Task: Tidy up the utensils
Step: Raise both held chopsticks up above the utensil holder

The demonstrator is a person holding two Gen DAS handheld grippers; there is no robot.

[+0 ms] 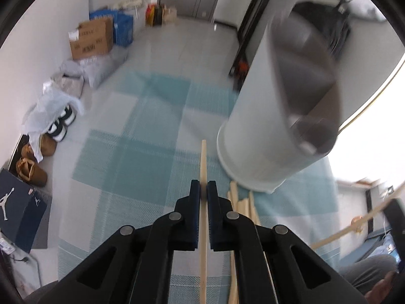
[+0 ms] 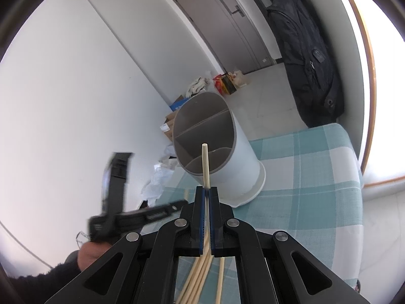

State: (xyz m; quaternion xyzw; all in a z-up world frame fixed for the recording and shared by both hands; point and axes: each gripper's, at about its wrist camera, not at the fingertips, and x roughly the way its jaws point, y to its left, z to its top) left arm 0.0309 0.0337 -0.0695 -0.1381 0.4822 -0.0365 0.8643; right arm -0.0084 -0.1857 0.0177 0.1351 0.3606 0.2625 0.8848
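Left gripper: jaws closed on a single wooden chopstick; the stick runs straight between the blue pads and its tip juts out ahead of them, over the teal-and-white checked cloth that covers the counter; view smeared by motion blur.

Right gripper: jaws closed on another chopstick; its blunt end stands up in front of the open mouth of the utensil holder; whether the tip is inside the rim or just before it, cannot tell.

Utensil holder: white cylinder with grey interior, split by partitions into compartments; it stands on the checked cloth on a flared white base; in the left wrist view it appears large and blurred at upper right.

Loose chopsticks: a bundle lies on the cloth under the right gripper, just short of the holder's base; several ends also show beside the left jaws.

In the right wrist view the left gripper's body appears blurred at lower left, with a hand in a dark sleeve beneath it.

Surroundings: cardboard box, blue boxes, shoes and bags along the white wall on the floor; black backpack hanging near a grey door.
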